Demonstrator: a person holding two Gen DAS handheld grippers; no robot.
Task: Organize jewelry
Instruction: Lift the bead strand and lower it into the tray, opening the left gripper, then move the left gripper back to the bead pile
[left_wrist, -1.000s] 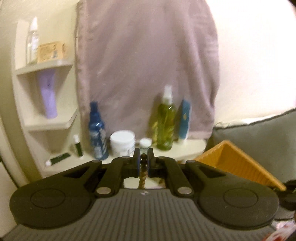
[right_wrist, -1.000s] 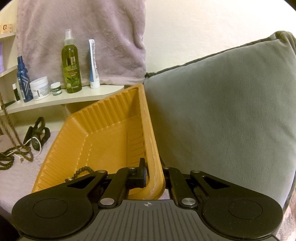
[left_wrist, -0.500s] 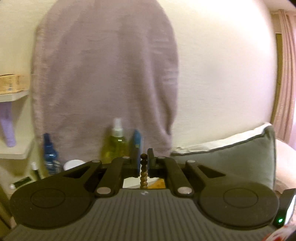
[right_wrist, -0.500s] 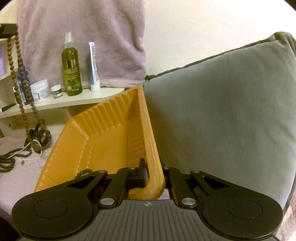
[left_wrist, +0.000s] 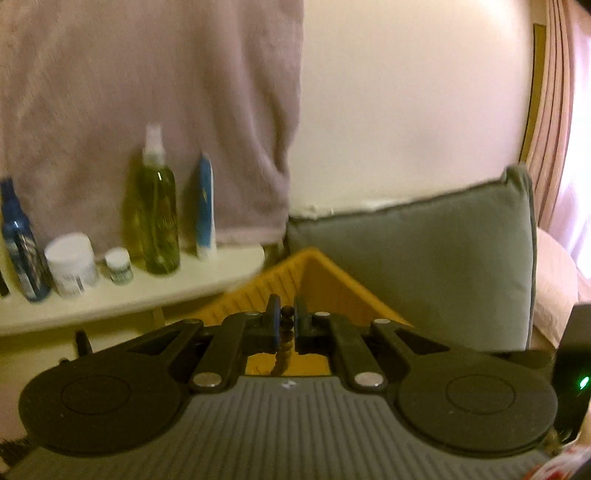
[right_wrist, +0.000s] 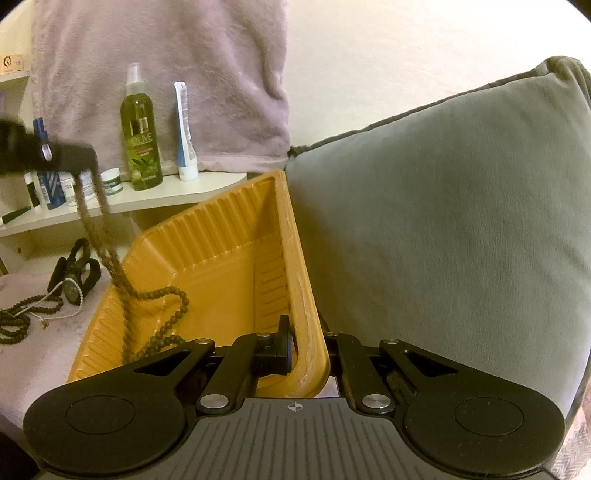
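my left gripper (left_wrist: 287, 325) is clamped on a brown bead necklace (right_wrist: 162, 314), with a few of its beads showing between the black pads in the left wrist view. from the right wrist view i see that gripper at the upper left, blurred, with the strand hanging down from it in a doubled line over the left wall of the orange tray (right_wrist: 229, 236). the lower part of the necklace already lies in a loose loop on the tray floor, while the upper part hangs in the air.

my right gripper (right_wrist: 306, 343) is pinched on the near right rim of the tray: one finger sits inside the wall, and the other is mostly hidden behind the rim on the outside. the tray tilts against a grey cushion (right_wrist: 443, 229) on its right.

left of the tray, on a pale pink cloth surface (right_wrist: 40, 354), there is a dark bead string (right_wrist: 22, 314) in a coil, a thin pale chain (right_wrist: 59, 314) and a black strap-like piece (right_wrist: 77, 269); i think it may be a watch, though the view is too small to be sure.

behind the tray, a cream shelf (right_wrist: 177, 192) carries a green olive spray bottle (right_wrist: 141, 140), a white and blue tube (right_wrist: 184, 136), small white jars and a blue bottle. a mauve towel (right_wrist: 166, 66) hangs on the wall above them.
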